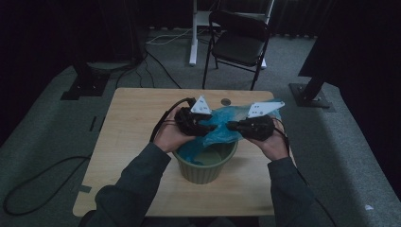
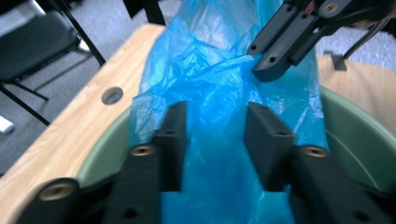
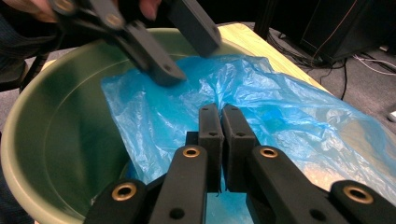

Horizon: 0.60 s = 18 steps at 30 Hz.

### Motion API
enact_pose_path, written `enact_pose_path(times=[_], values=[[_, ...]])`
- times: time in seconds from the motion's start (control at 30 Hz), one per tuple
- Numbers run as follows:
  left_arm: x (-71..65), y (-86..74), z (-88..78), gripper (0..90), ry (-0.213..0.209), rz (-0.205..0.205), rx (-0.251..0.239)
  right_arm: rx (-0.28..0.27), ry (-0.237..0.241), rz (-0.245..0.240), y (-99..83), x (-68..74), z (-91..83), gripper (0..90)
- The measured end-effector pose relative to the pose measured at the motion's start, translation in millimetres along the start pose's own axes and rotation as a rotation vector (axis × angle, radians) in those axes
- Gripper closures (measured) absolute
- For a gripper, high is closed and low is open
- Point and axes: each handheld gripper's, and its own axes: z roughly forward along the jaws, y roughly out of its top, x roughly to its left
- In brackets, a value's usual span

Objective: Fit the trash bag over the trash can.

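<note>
Right tool (image 3: 222, 112) pinches the blue bag (image 3: 261, 100) over the pot (image 3: 56, 93); left tool (image 2: 215, 135), spread, straddles a fold ahead. Thin film, so a hard tug could tear it or slip free.

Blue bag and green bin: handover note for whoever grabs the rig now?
Right gripper: shut on a fold of the blue plastic bag, holding it above the rim.
Left gripper: jaws apart, bag film between them, pads not pinching.
Green bin: upright near the front edge of the wooden table. The bag is partly inside the bin; the rest drapes over the far rim.
Done: bag fed into the bin.
Left: probably get a left-side grip, spread the mouth open and fold it over the rim all round.
</note>
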Motion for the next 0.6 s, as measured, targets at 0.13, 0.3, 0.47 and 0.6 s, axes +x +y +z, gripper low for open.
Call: enact_pose_path(times=[0.13, 0.3, 0.47, 0.6], values=[[-5.9, -0.4, 4.6, 88.5, 0.007, 0.022, 0.021, 0.007, 0.012, -0.009, 0.0, 2.3, -1.2, 85.0], [-12.9, -4.7, 0.0, 89.1, 0.018, 0.057, 0.024, -0.027, 0.019, -0.008, -0.5, 1.6, -11.2, 74.6], [-14.9, -10.3, -4.4, 89.0, 0.026, 0.059, 0.015, -0.046, -0.057, 0.033, 3.6, -3.7, -22.9, 78.4], [-18.0, -13.2, -7.1, 88.7, 0.039, 0.074, 0.015, -0.038, -0.096, 0.042, 8.8, -4.3, -21.6, 79.6]])
